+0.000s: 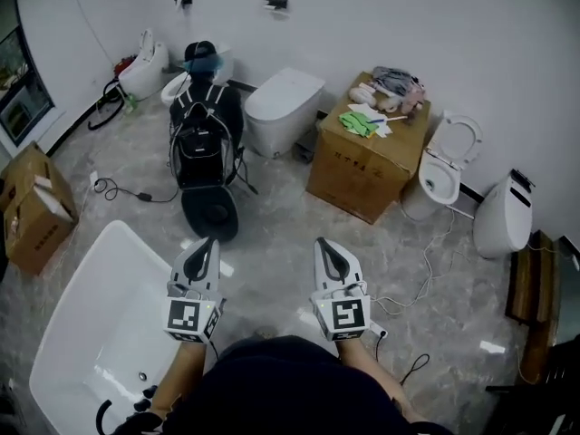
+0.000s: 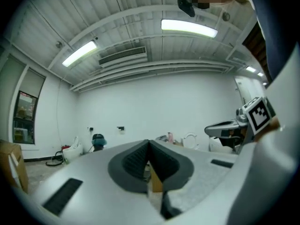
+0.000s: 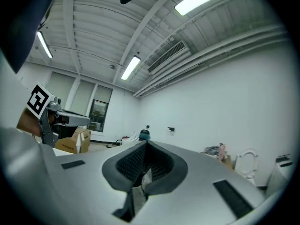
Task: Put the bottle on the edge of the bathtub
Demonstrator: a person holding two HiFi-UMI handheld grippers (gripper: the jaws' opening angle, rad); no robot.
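Observation:
The white bathtub [image 1: 77, 284] lies at the lower left of the head view, with a drain [image 1: 142, 377] in its floor. I cannot make out a bottle with certainty; small dark items [image 1: 145, 397] sit at the tub's near rim, partly hidden by my arm. My left gripper [image 1: 207, 243] is held level above the tub's right rim, shut, with nothing between its jaws [image 2: 149, 143]. My right gripper [image 1: 324, 243] is level beside it over the marble floor, also shut and empty [image 3: 146, 144]. Each gripper view shows the other gripper at its side edge.
A black backpack [image 1: 204, 139] rests on a dark stool ahead. Behind it stand white toilets [image 1: 283, 107], a cardboard box [image 1: 367, 166] topped with rags, and an open-lid toilet [image 1: 444, 166]. Another cardboard box [image 1: 36, 211] is at the left. Cables [image 1: 118, 190] trail over the floor.

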